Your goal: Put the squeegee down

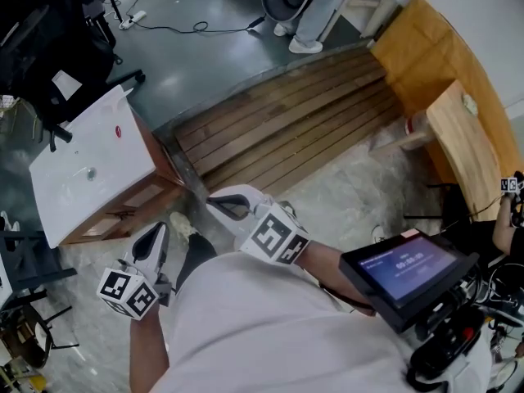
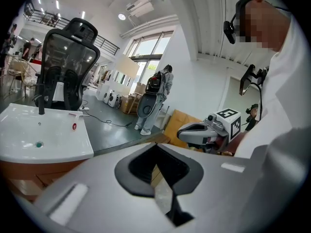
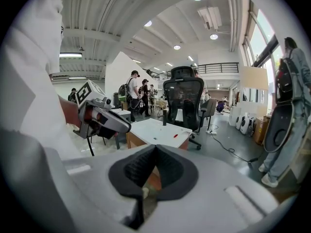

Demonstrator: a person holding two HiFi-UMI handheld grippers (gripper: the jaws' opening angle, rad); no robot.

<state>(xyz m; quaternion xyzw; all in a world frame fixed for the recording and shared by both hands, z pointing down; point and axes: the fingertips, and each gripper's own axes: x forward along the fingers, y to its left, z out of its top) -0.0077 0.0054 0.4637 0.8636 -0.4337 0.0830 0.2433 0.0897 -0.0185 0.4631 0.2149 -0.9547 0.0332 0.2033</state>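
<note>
Beside sink cabinet (image 1: 102,150), left gripper (image 1: 160,232) fingers pressed together, empty; right gripper (image 1: 219,205) same.

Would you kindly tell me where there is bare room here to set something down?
The brown slatted wooden deck, between the white sink top and the plywood table, lies bare. The sink top is mostly free. Crowded around the black tablet screen, lower right.

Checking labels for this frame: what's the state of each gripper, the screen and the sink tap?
Left gripper: shut, nothing between its jaws.
Right gripper: shut, nothing between its jaws.
Screen: on, lit blue.
Sink tap: no water running that shows.
</note>
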